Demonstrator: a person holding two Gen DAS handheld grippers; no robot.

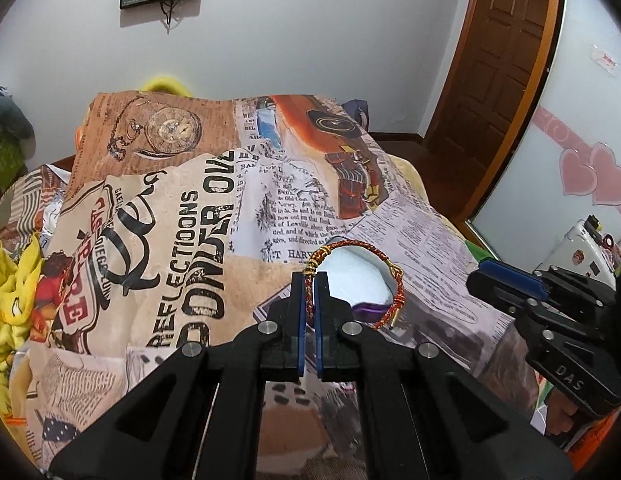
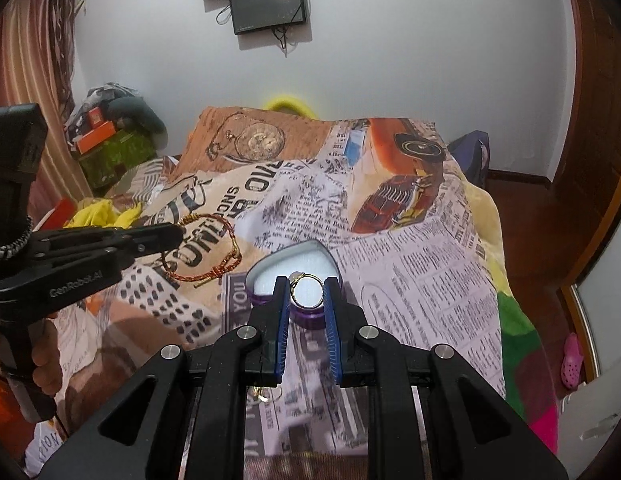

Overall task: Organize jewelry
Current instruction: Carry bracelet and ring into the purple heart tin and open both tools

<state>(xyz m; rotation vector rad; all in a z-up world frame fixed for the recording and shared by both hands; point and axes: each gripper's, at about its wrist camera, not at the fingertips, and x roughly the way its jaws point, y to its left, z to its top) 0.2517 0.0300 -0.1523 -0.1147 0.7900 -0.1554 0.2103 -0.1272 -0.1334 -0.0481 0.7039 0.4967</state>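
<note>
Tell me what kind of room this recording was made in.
Most likely a bedroom: a newspaper-print blanket covers a bed, a dark wall-mounted screen hangs above it, and a brown panelled wooden door stands beside.

bracelet (image 1: 352, 276): braided cord, gold metal ends | ring (image 2: 306, 290): shiny gold metal | blanket (image 1: 158, 220): soft printed cloth

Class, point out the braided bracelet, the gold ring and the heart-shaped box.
braided bracelet (image 1: 397, 288): left wrist view, right side of its cord.
gold ring (image 2: 293, 295): right wrist view, left of band.
heart-shaped box (image 2: 270, 264): right wrist view, left rim.
</note>
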